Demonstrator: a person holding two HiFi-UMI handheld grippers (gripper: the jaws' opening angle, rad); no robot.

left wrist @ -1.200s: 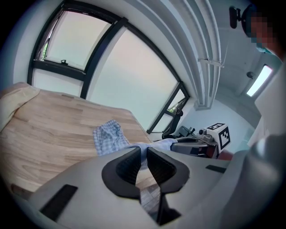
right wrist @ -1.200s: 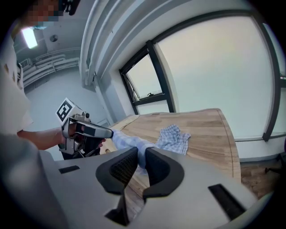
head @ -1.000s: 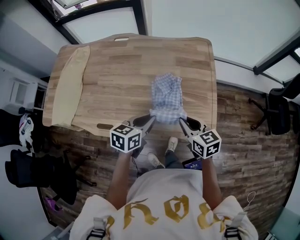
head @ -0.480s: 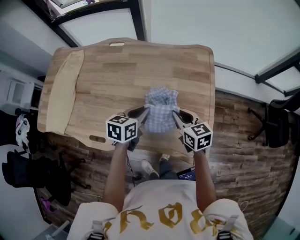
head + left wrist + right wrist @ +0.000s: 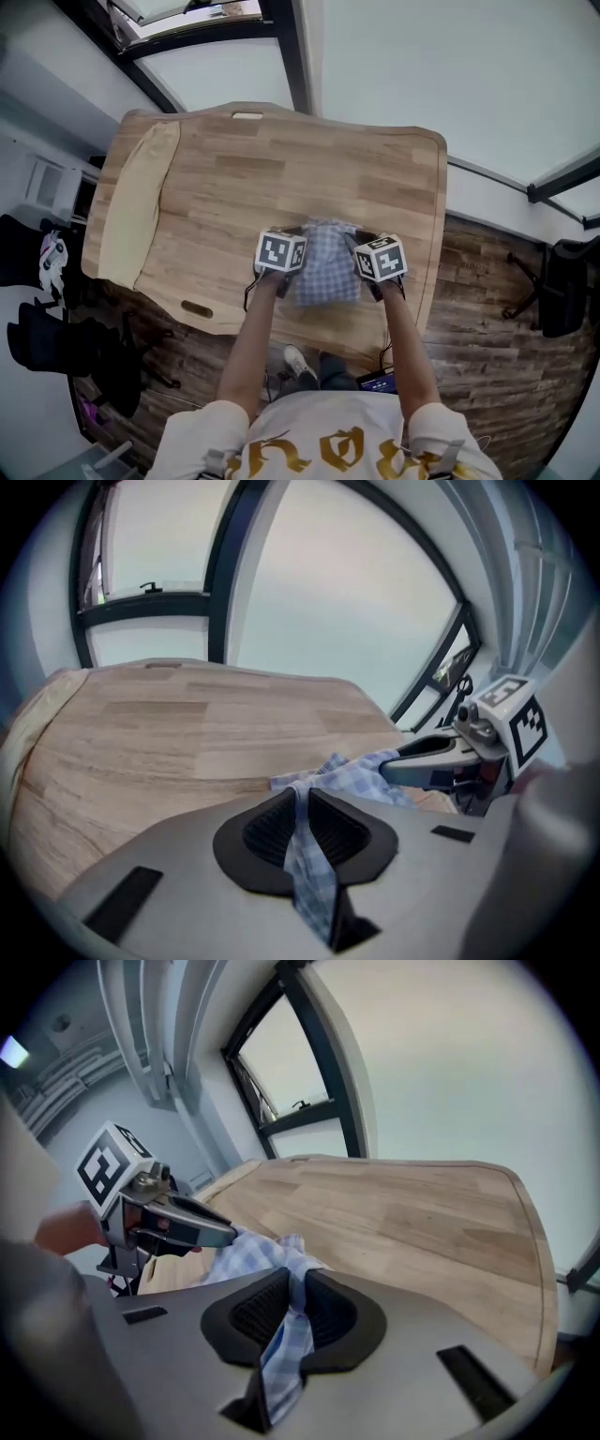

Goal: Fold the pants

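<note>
1. The left hand-held gripper [image 5: 300, 808] is pressed together on a bunched fold of the blue-and-white checked pants [image 5: 326, 267]. The cloth runs between the ribbed pads and out behind them.
2. The right hand-held gripper [image 5: 293, 1290] is likewise pinching a fold of the same pants, at the garment's opposite side.
3. The pants are seen as a compact, partly folded bundle on the wooden surface [image 5: 281, 159]. They lie close to its near edge and toward the near right corner, between the two hand-held grippers.
4. A beige cloth [image 5: 131, 202] is laid along the left edge of the surface, well apart from the pants.
5. The step in hand is judged to be a fold: the pinched edge is held over the rest of the garment, toward its far side.
6. For the next move, the held edge would need to be laid down level, with both corners squared to the layer beneath.
7. Both grips would then need to be released together, so that neither side is dragged askew.
8. Whether the held edge already touches the layer beneath cannot be told.
</note>
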